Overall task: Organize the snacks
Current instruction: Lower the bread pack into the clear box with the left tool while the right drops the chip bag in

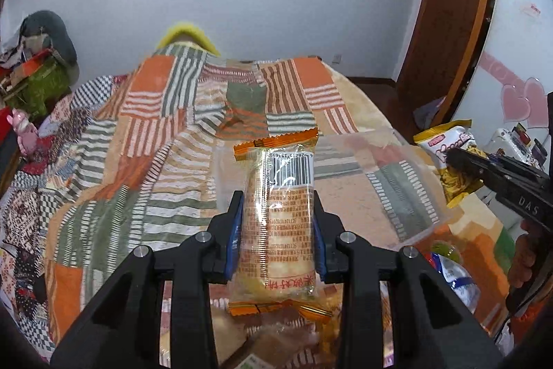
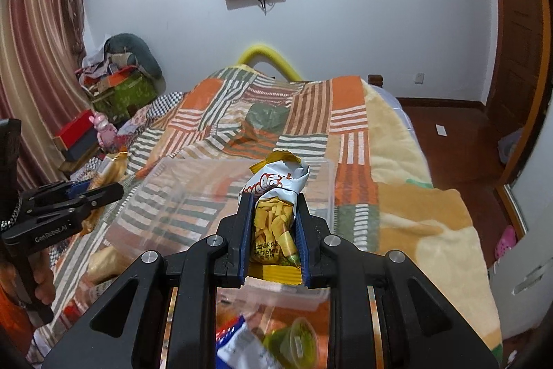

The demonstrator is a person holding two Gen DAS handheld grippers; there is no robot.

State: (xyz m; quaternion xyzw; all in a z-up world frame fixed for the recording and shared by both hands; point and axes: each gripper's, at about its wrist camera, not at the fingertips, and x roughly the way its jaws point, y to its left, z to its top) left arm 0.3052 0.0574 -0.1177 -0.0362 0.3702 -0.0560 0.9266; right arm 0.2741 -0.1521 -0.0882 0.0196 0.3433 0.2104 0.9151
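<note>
2 handheld grippers over a bed with a striped patchwork blanket point(image 1: 145, 140); the left gripper point(image 1: 278, 213) clamps a clear-wrapped cake pack point(image 1: 276, 213) upright between its blue pads; the right gripper point(image 2: 274, 223) clamps a yellow chips bag point(image 2: 274, 217); both packs hang above a clear box point(image 2: 193, 196) on the blanket; more snacks point(image 2: 297, 341) lie nearer the camera.

Left tool point(image 1: 278, 206) and right tool point(image 2: 273, 213) both clamped, angled downward.
</note>
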